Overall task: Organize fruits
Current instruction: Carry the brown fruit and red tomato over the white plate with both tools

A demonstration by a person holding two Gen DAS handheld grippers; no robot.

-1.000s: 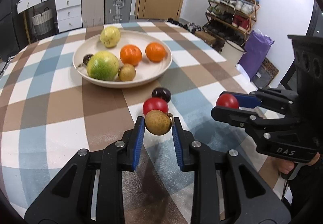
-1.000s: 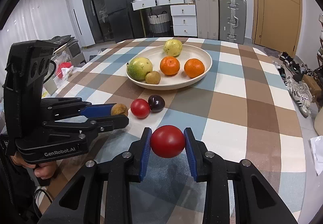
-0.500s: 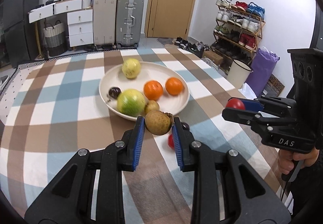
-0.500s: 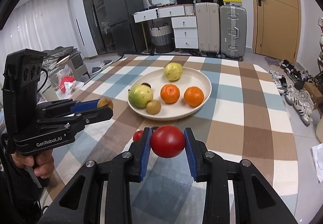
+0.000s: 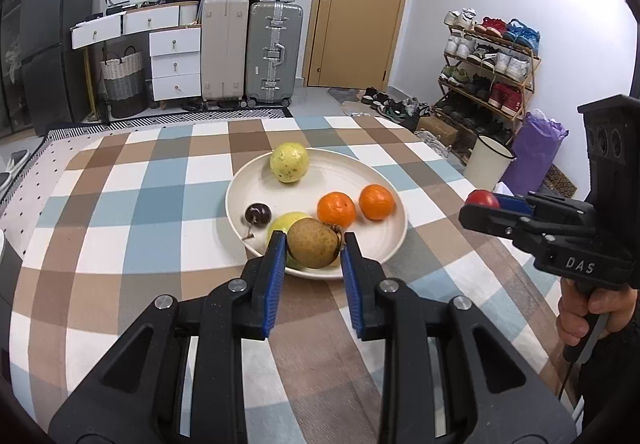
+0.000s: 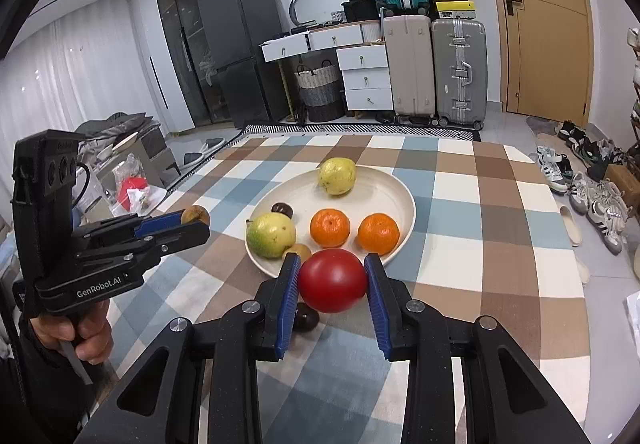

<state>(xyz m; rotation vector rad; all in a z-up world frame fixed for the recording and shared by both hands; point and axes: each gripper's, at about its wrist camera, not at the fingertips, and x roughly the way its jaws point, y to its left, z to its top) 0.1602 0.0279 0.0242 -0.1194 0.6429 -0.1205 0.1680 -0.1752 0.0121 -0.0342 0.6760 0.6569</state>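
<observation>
left tool (image 5: 313, 258) grasping brown fruit (image 5: 313, 248) | right tool (image 6: 332, 282) grasping tomato (image 6: 333, 280) | advice: lower each over bare plate (image 5: 376, 244), release gently

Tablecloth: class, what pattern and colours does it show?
The tablecloth is checked in brown, blue and white, clearest in the right wrist view.

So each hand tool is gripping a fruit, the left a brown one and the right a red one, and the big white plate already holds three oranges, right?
Not quite: the round white plate holds two oranges, not three, as the right wrist view shows. The rest stands: the left tool grips a small brown fruit, and the right tool a round red fruit.
</observation>
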